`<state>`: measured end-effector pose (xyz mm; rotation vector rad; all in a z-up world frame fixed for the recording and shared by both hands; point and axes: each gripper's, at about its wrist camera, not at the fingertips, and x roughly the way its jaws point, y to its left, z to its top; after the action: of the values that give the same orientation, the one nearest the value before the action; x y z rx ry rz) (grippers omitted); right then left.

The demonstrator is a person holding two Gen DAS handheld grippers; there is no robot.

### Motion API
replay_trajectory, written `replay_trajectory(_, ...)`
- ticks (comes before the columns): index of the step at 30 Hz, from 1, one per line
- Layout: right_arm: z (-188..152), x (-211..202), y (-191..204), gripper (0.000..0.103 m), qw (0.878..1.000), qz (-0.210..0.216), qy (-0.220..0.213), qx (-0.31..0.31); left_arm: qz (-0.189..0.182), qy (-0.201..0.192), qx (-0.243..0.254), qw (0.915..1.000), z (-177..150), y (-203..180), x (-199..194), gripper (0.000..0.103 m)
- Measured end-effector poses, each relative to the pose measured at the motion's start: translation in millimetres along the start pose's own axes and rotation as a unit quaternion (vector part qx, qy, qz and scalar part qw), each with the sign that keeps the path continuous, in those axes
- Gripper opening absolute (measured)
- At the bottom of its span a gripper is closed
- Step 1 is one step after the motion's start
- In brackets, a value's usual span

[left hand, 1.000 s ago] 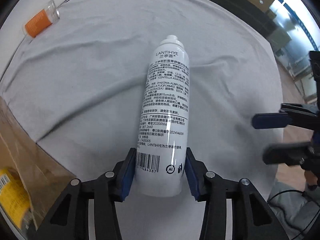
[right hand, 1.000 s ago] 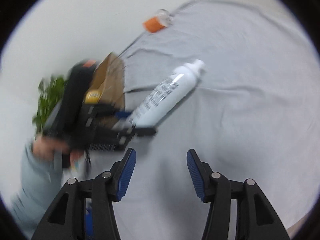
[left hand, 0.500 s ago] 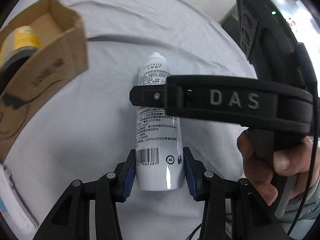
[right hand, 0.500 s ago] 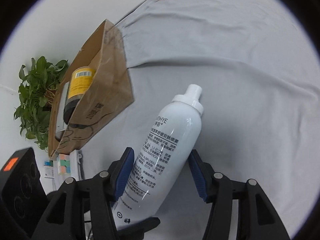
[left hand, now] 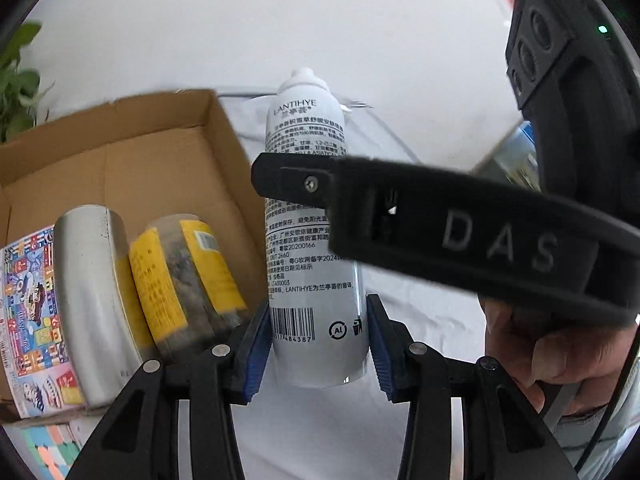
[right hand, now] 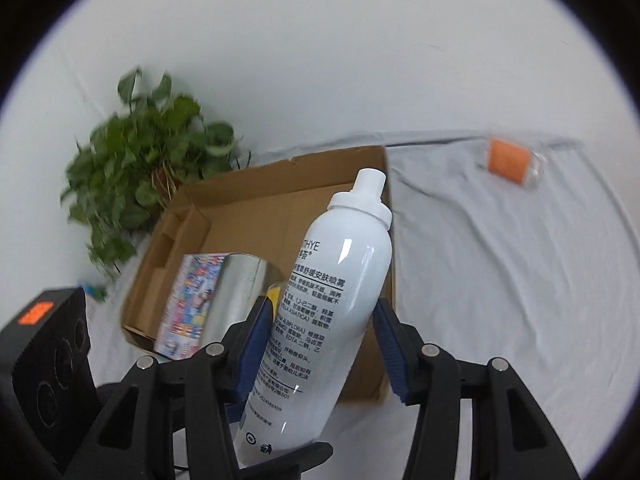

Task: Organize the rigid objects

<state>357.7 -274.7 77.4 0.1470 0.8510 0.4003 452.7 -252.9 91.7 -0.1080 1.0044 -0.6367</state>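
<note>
A white LANTHYE spray bottle (left hand: 308,240) is held off the grey cloth, nozzle up. My left gripper (left hand: 318,340) is shut on its base. My right gripper (right hand: 320,344) has its blue pads around the bottle's middle (right hand: 336,300); the left pad touches it, the right pad stands slightly off. An open cardboard box (left hand: 152,160) lies just left of the bottle. It also shows in the right wrist view (right hand: 256,208). The box holds a silver can (left hand: 88,288), a yellow-labelled jar (left hand: 180,276) and a colourful carton (left hand: 28,320).
An orange-labelled small bottle (right hand: 512,162) lies on the grey cloth (right hand: 500,280) at the far right. A potted plant (right hand: 136,176) stands behind the box by the white wall. The right gripper's body (left hand: 480,220) crosses the left wrist view.
Both grippers lifted and tilted the bottle from lying on the cloth to nearly upright and carried it left beside the open box. The right gripper closed in around its middle.
</note>
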Motion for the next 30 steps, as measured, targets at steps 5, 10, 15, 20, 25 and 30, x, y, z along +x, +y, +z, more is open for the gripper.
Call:
replay_trajectory(5,26.4,74.5,-5.5,0.05,0.996,0.01,0.068,-0.062,-0.012,0.056,-0.047,0.9973,18.0,32.1,35.3,0.047)
replay_trajectory(10,13.9,118.3,-15.0,0.047,0.989,-0.013,0.115,-0.091,-0.003,0.028,-0.007,0.9996,-0.5,20.8,4.4,0.05)
replay_trajectory(15,-5.0,77.7,-8.8,0.079,0.995,-0.016,0.078,-0.064,0.041,-0.068,0.028,0.9964,-68.4,20.7,-104.9,0.084)
replay_trajectory(20,-79.8,-35.4,34.6,0.08,0.99,-0.096,-0.039,-0.092,0.157,-0.13,0.012,0.979,-172.9,58.1,-235.2,0.096)
replay_trajectory(25,-188.3,-111.8,78.2,0.08,0.978,-0.145,-0.098,-0.112,0.24,-0.129,-0.023,0.9618,-252.1,93.3,-293.0,0.096)
replay_trajectory(30,-278.7,-110.4,121.1,0.08,0.992,-0.066,-0.045,-0.103,0.096,-0.069,-0.077,0.99,-323.4,103.8,-240.8,0.096)
